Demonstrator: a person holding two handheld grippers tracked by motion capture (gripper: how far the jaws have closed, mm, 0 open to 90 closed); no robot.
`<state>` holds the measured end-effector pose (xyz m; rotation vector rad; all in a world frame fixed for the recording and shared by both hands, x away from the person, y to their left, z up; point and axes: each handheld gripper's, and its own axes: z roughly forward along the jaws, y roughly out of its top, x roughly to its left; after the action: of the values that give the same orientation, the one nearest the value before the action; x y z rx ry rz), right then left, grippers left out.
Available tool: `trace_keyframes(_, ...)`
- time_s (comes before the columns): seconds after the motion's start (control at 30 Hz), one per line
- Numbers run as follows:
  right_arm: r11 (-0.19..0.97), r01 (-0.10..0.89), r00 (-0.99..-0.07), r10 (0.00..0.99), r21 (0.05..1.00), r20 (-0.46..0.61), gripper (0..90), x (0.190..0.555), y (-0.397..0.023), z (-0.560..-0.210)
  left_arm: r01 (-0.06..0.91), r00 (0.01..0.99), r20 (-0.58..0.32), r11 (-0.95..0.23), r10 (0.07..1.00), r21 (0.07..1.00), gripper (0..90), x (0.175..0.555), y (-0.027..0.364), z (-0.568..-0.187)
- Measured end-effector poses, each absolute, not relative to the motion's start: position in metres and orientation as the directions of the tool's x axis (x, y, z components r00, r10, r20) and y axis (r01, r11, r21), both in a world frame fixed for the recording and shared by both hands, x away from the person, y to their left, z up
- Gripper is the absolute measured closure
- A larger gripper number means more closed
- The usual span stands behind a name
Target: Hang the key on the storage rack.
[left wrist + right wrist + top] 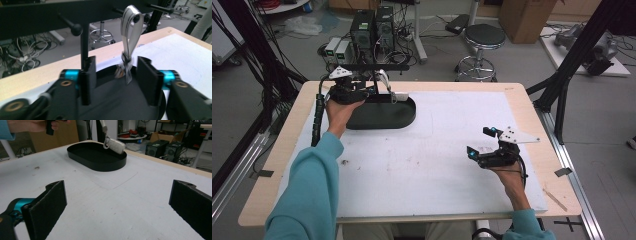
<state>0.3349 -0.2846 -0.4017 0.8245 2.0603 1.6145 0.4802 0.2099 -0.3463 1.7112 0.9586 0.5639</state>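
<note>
In the high view the left gripper (379,90) sits at the upper left of the frame, over the near-left rim of a black oval tray (404,119) that lies on the white-covered worktop (427,165). A silver strap loop (130,27) hangs from a peg on a black rack (75,11) that crosses the top of the left gripper view; a small crumpled keyring charm (125,68) dangles from its lower end, above the tray. In that view the loop and charm sit in the middle of the frame, between the two fingers (147,80), which stand partly apart with a clear gap on either side, so they hold nothing. The right gripper (479,145) rests at the lower right of the high view, well apart from the tray, over bare worktop; in the right gripper view its fingers (50,207) are spread wide and empty, with the tray (97,160) and the hanging charm (116,145) in the upper middle of that frame.
</note>
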Motion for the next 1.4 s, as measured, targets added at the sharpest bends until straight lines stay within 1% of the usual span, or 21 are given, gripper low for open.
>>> trace_keyframes(0.07,0.154,0.212,-0.744,0.665,0.965,0.058,0.8,0.334,-0.286,-0.404,0.307,0.585,-0.053,-0.161,0.809,0.938,40.8,0.477,0.209,-0.345)
trace_keyframes(0.13,0.147,0.213,-0.742,0.668,0.966,0.062,0.8,0.333,-0.286,-0.405,0.286,0.601,-0.045,-0.163,0.798,0.944,31.1,0.473,0.209,-0.345)
trace_keyframes(0.2,0.136,0.218,-0.739,0.669,0.967,0.072,0.8,0.331,-0.286,-0.406,0.261,0.614,-0.035,-0.161,0.789,0.952,25.3,0.467,0.209,-0.343)
trace_keyframes(0.27,0.135,0.215,-0.738,0.671,0.967,0.07,0.8,0.33,-0.286,-0.406,0.245,0.628,-0.029,-0.162,0.778,0.956,14.8,0.46,0.21,-0.341)
trace_keyframes(0.3,0.138,0.214,-0.738,0.672,0.967,0.067,0.8,0.33,-0.286,-0.406,0.228,0.635,-0.025,-0.156,0.772,0.961,13.3,0.457,0.211,-0.34)
trace_keyframes(0.37,0.136,0.212,-0.735,0.675,0.968,0.066,0.8,0.331,-0.286,-0.406,0.201,0.643,-0.015,-0.15,0.765,0.968,7.7,0.45,0.214,-0.339)
trace_keyframes(0.5,0.127,0.212,-0.729,0.681,0.969,0.07,0.8,0.329,-0.286,-0.406,0.16,0.663,-0.015,-0.123,0.749,0.979,1.7,0.436,0.22,-0.336)
trace_keyframes(0.7,0.108,0.19,-0.716,0.695,0.976,0.063,0.8,0.326,-0.289,-0.407,0.094,0.68,0.007,-0.097,0.733,0.991,1.7,0.409,0.228,-0.336)
trace_keyframes(0.8,0.098,0.173,-0.71,0.702,0.98,0.055,0.8,0.323,-0.29,-0.408,0.066,0.688,0.026,-0.098,0.726,0.993,1.7,0.391,0.233,-0.342)
trace_keyframes(0.93,0.098,0.15,-0.7,0.713,0.984,0.036,0.8,0.321,-0.291,-0.412,0.034,0.689,0.038,-0.084,0.724,0.996,1.7,0.363,0.242,-0.357)
trace_keyframes(1.13,0.062,0.11,-0.668,0.744,0.992,0.027,0.8,0.314,-0.295,-0.42,-0.003,0.677,0.042,-0.053,0.735,0.999,1.7,0.324,0.261,-0.375)
trace_keyframes(1.27,0.04,0.081,-0.643,0.765,0.996,0.022,0.8,0.31,-0.298,-0.429,-0.031,0.659,0.039,-0.025,0.751,0.999,1.7,0.307,0.272,-0.391)
trace_keyframes(1.4,0.039,0.064,-0.636,0.772,0.997,0.01,0.8,0.31,-0.298,-0.436,-0.011,0.654,0.033,-0.034,0.756,0.999,1.7,0.299,0.275,-0.409)
